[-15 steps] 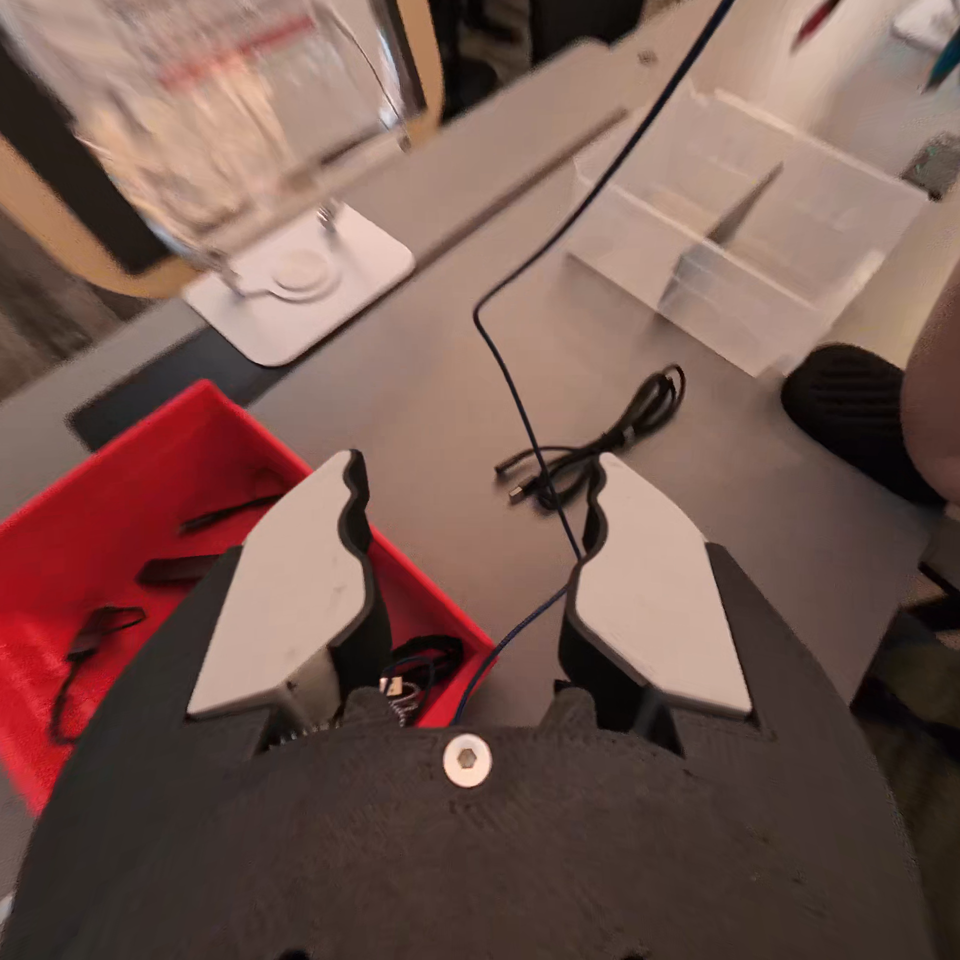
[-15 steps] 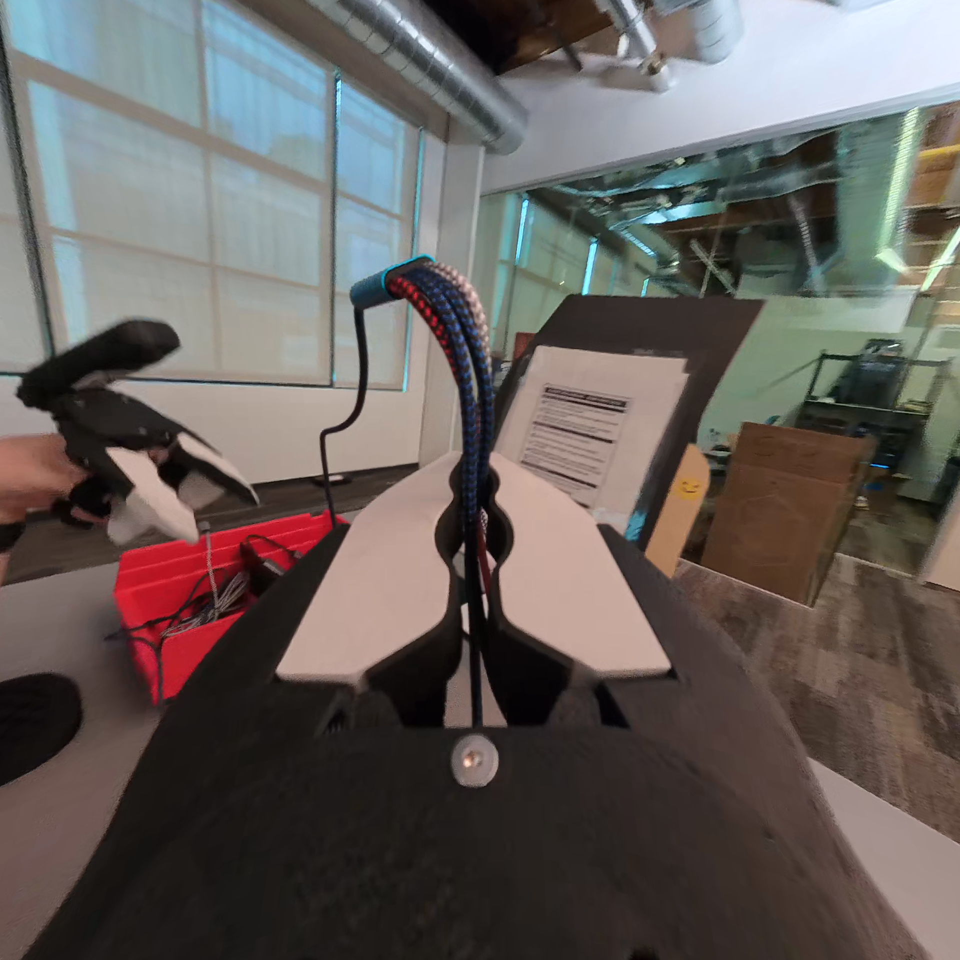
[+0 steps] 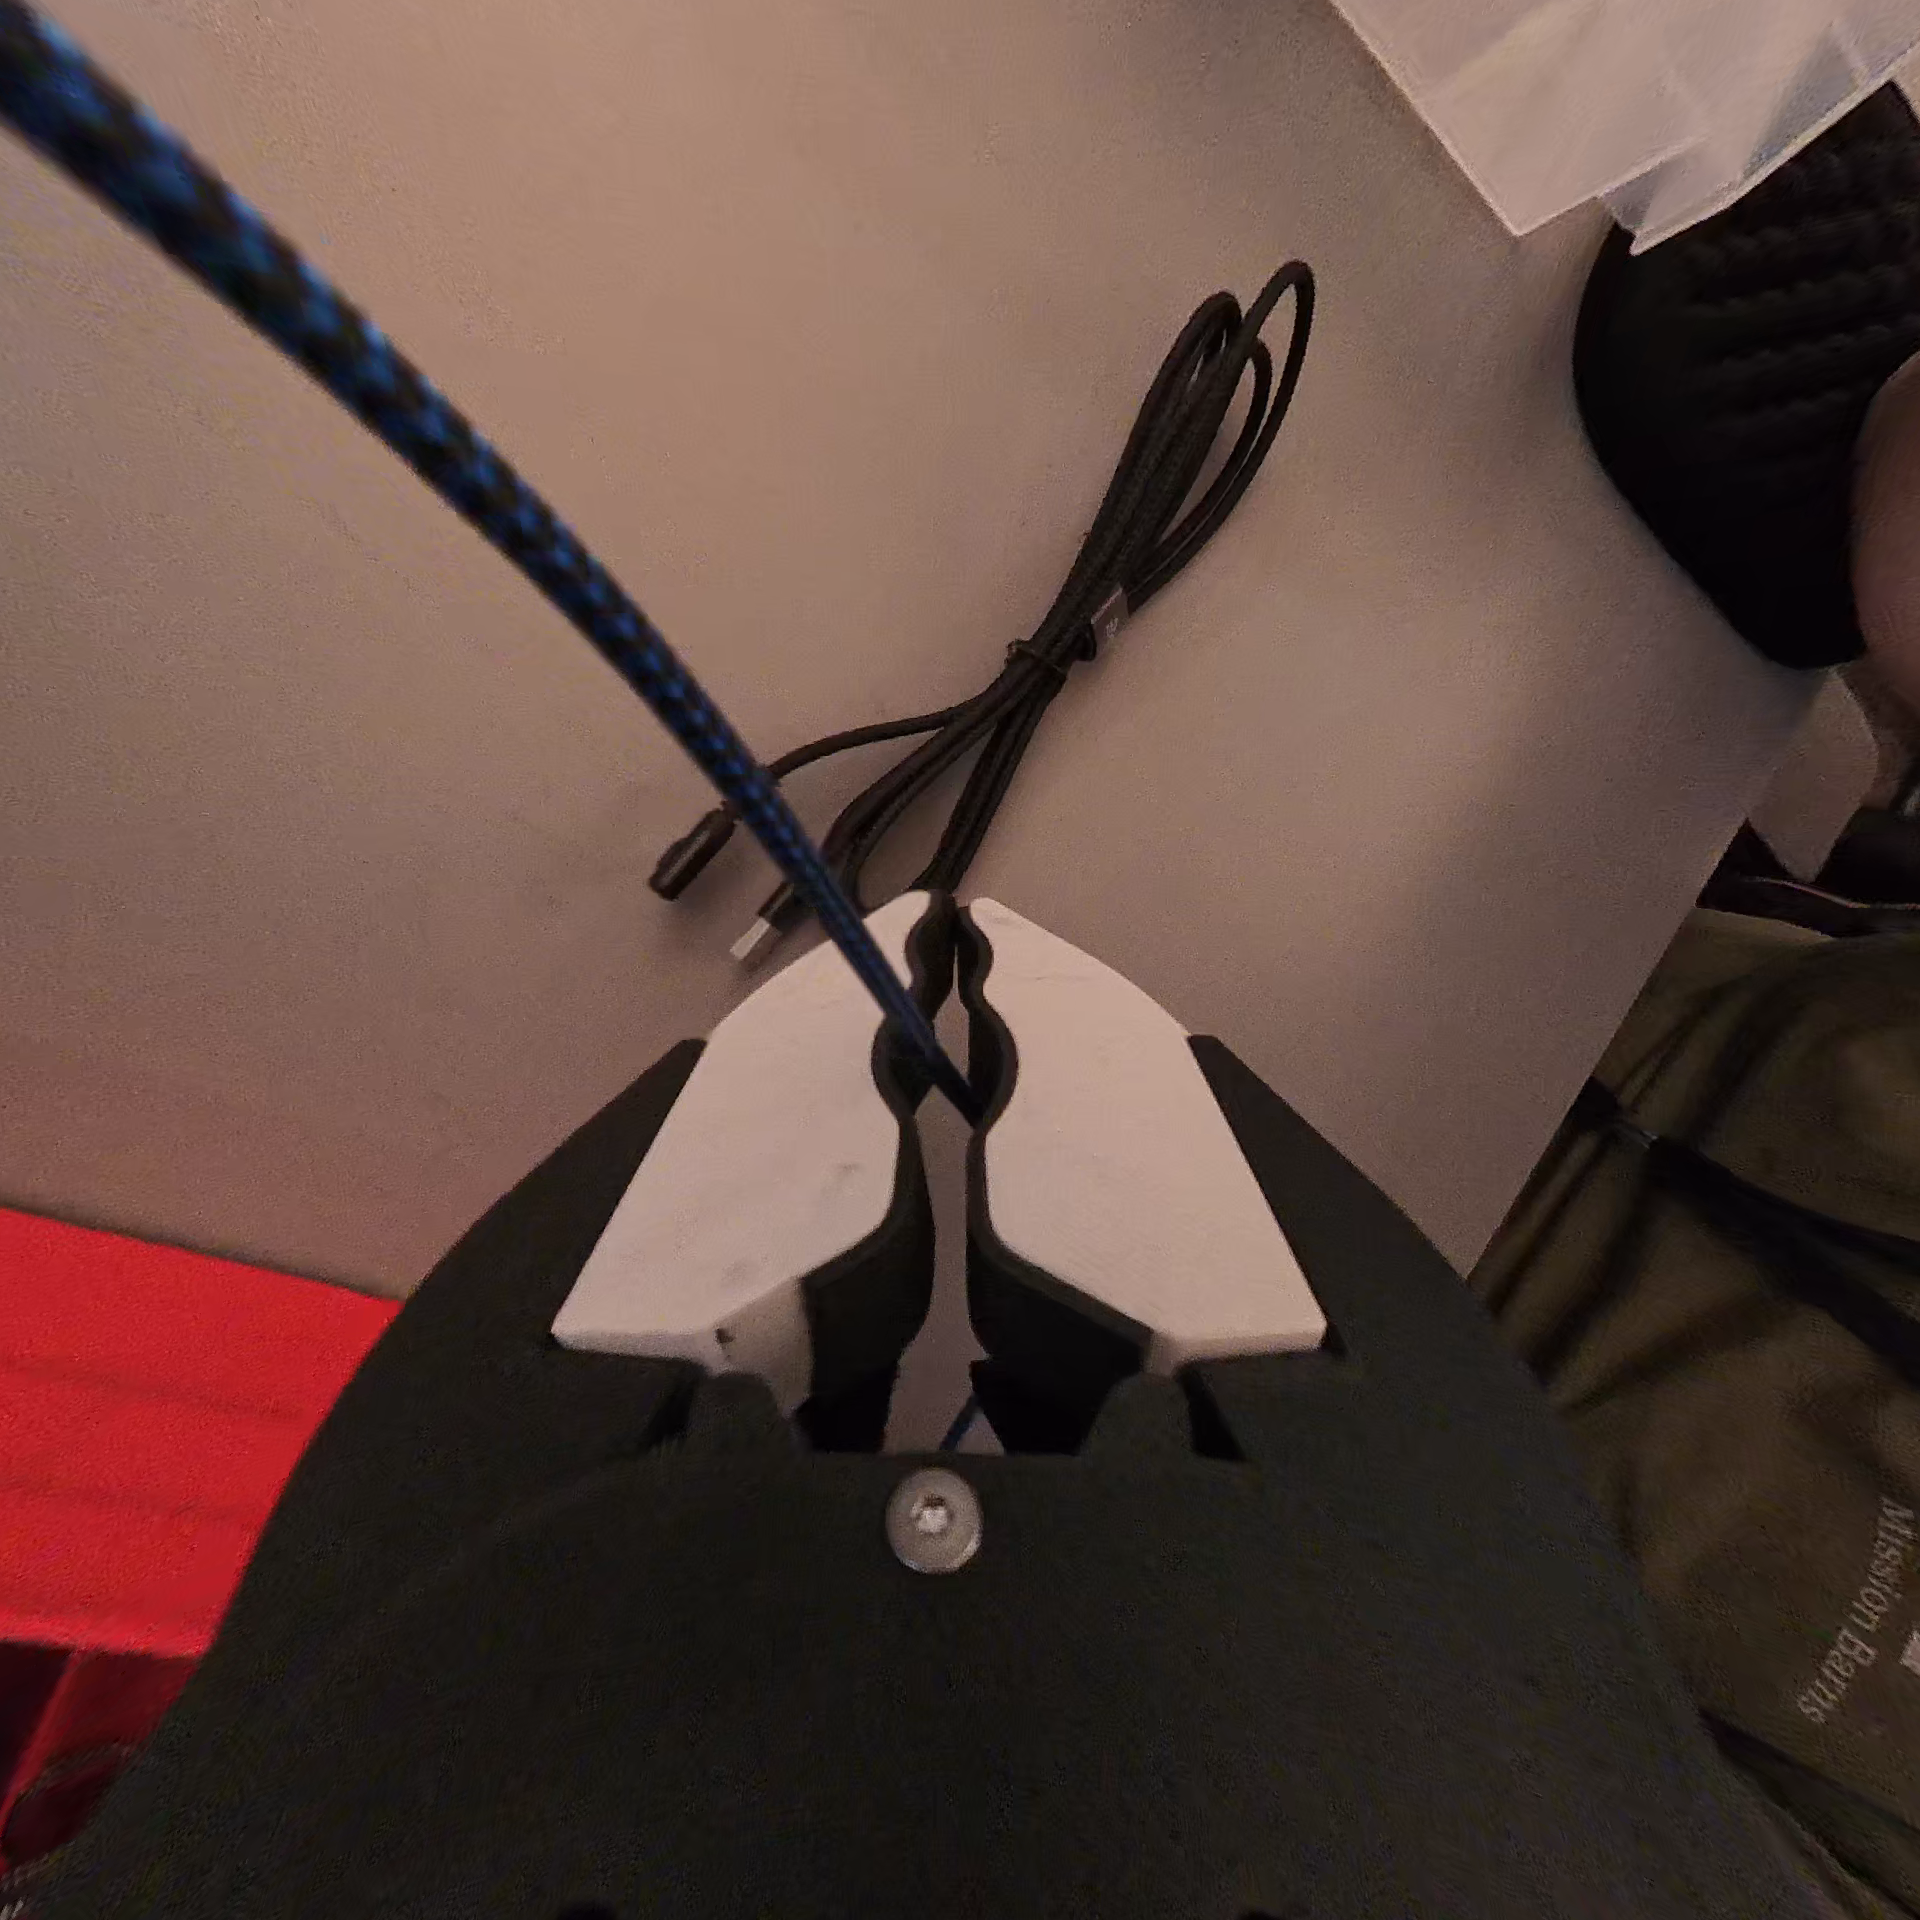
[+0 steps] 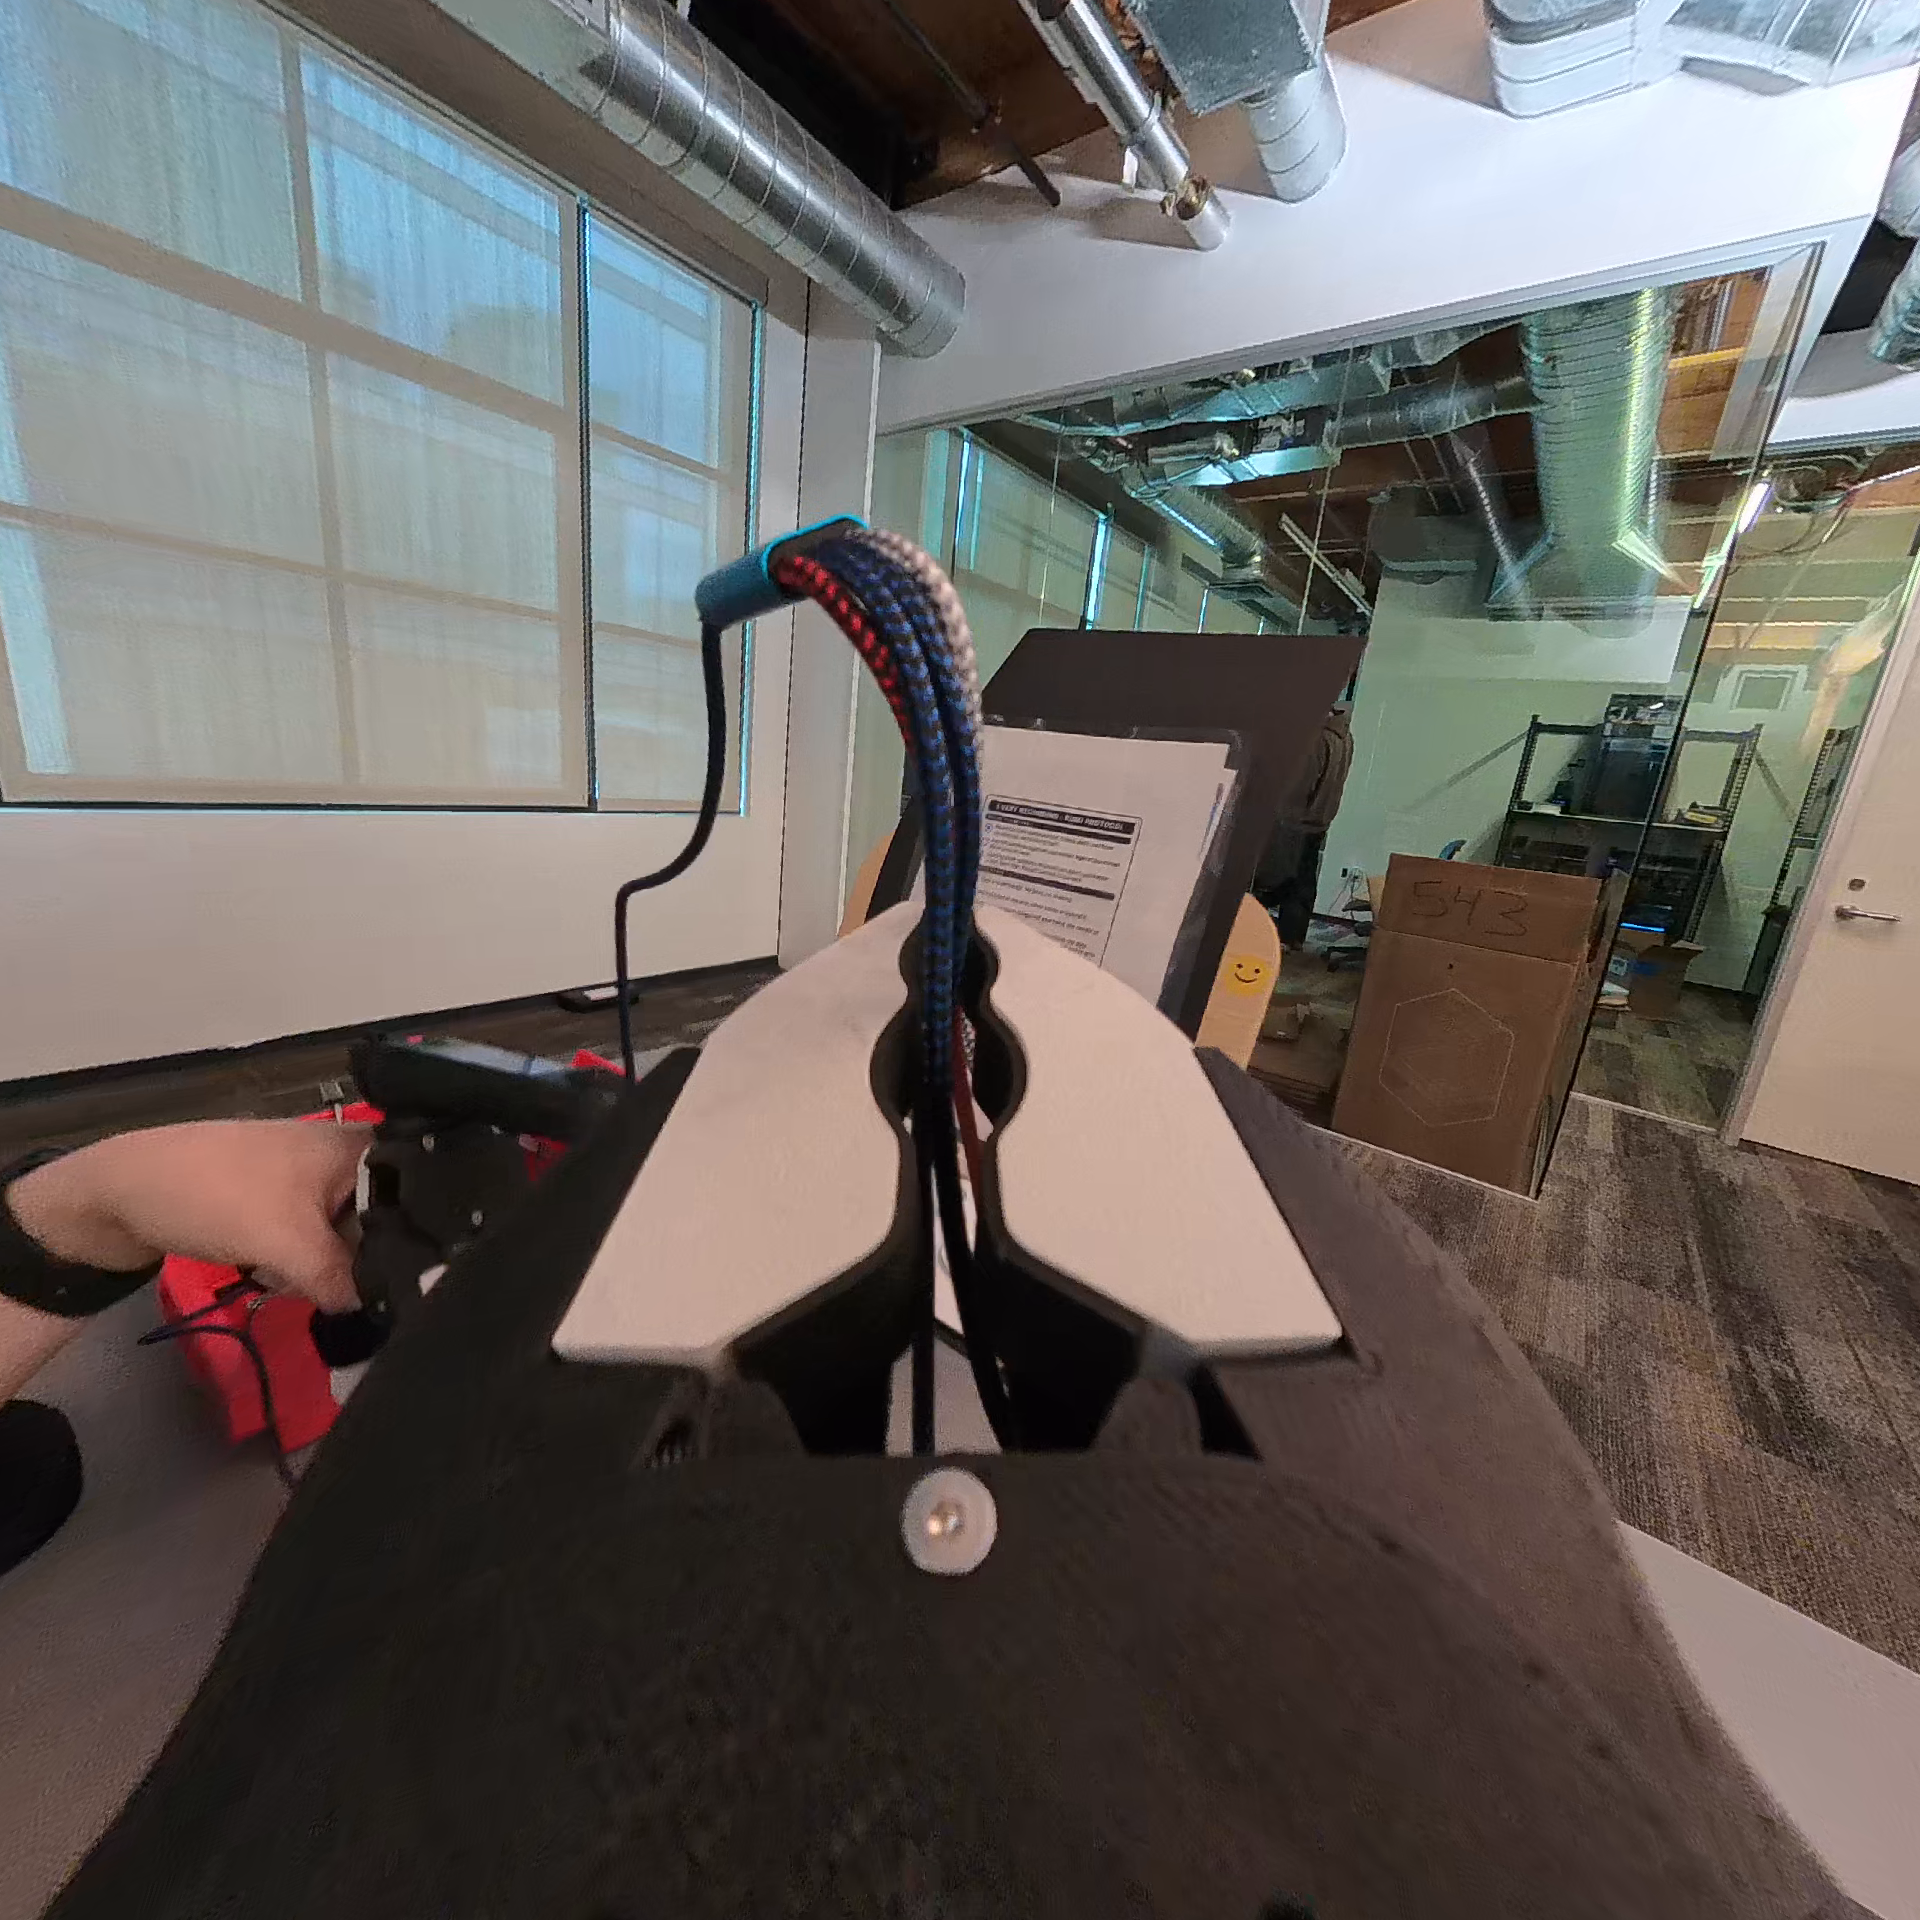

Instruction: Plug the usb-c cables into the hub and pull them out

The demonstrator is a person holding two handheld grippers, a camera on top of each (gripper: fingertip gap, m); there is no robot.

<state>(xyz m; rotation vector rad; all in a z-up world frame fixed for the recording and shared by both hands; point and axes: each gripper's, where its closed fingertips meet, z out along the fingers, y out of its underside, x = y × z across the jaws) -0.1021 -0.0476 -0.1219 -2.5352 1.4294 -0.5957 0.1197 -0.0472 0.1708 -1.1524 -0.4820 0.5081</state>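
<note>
Cables [image 4: 940,748] hung plugged in the blue hub [image 4: 743,584], raised above the right gripper [image 4: 948,940] clamped on their strands, while the left gripper [image 3: 940,914] pinched the blue cable [image 3: 436,442] low over the table [image 3: 727,312], running up-left.

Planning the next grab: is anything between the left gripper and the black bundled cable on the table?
Yes. The blue braided cable, clamped in the left gripper, crosses above the black bundled cable near its plugs.

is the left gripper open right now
No, the left gripper has its fingers closed on the blue braided cable.
</note>
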